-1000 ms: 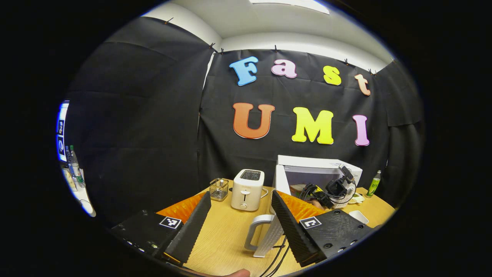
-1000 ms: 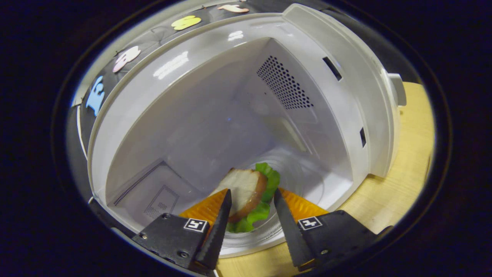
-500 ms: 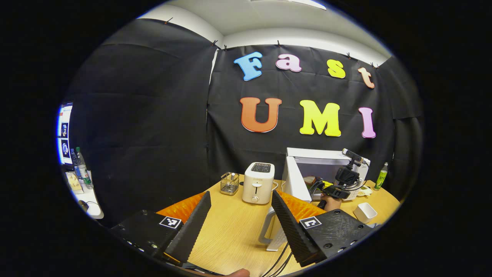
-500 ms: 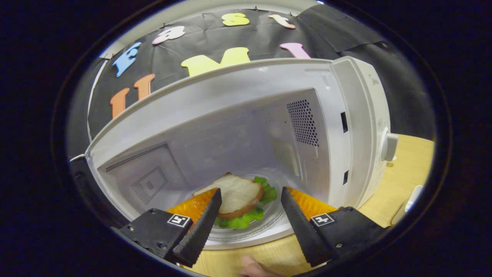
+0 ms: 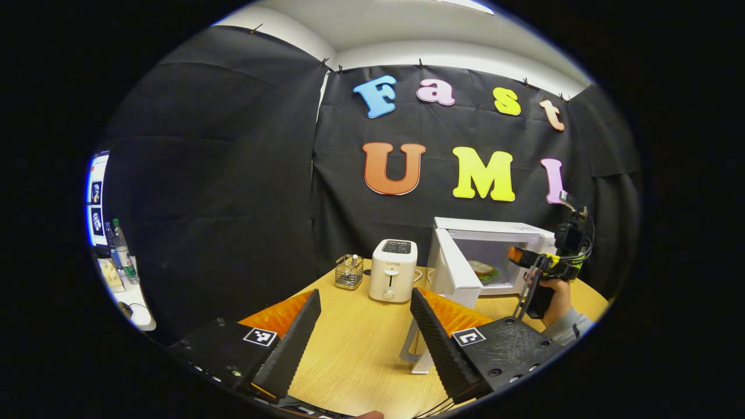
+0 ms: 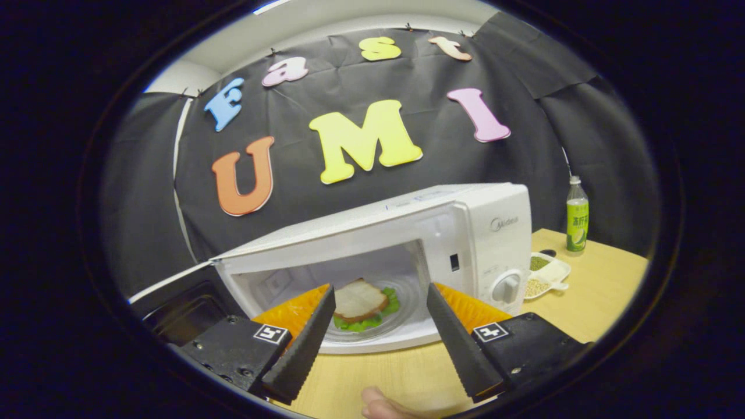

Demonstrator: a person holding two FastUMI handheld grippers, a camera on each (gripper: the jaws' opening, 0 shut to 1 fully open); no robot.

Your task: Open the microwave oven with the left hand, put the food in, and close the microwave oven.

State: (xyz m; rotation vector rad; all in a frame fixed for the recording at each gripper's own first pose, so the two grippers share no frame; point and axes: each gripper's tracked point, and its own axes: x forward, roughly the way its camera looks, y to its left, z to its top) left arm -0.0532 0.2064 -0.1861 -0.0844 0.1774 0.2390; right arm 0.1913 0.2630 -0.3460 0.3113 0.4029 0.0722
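Note:
The white microwave oven [image 6: 495,224] stands open on the wooden table, its door [image 5: 451,273] swung out to the left. Inside, a sandwich with lettuce [image 6: 361,302] lies on the glass turntable [image 6: 401,323]. My right gripper [image 6: 377,317] is open and empty, held back in front of the oven's mouth. In the left gripper view that same right gripper [image 5: 532,261] shows farther off in a hand by the microwave [image 5: 495,230], with the sandwich [image 5: 483,269] visible inside. My left gripper [image 5: 365,323] is open and empty, well short of the door.
A white toaster [image 5: 393,270] and a small wire basket [image 5: 349,272] stand left of the microwave. A green bottle [image 6: 576,216] and a divided dish of grains [image 6: 544,273] sit to its right. A white stand [image 5: 414,349] rises near my left fingers. A side table with bottles [image 5: 119,256] is far left.
My right gripper has let go of the sandwich, opened and backed out of the oven. The left gripper view has shifted slightly, with the microwave now farther right.

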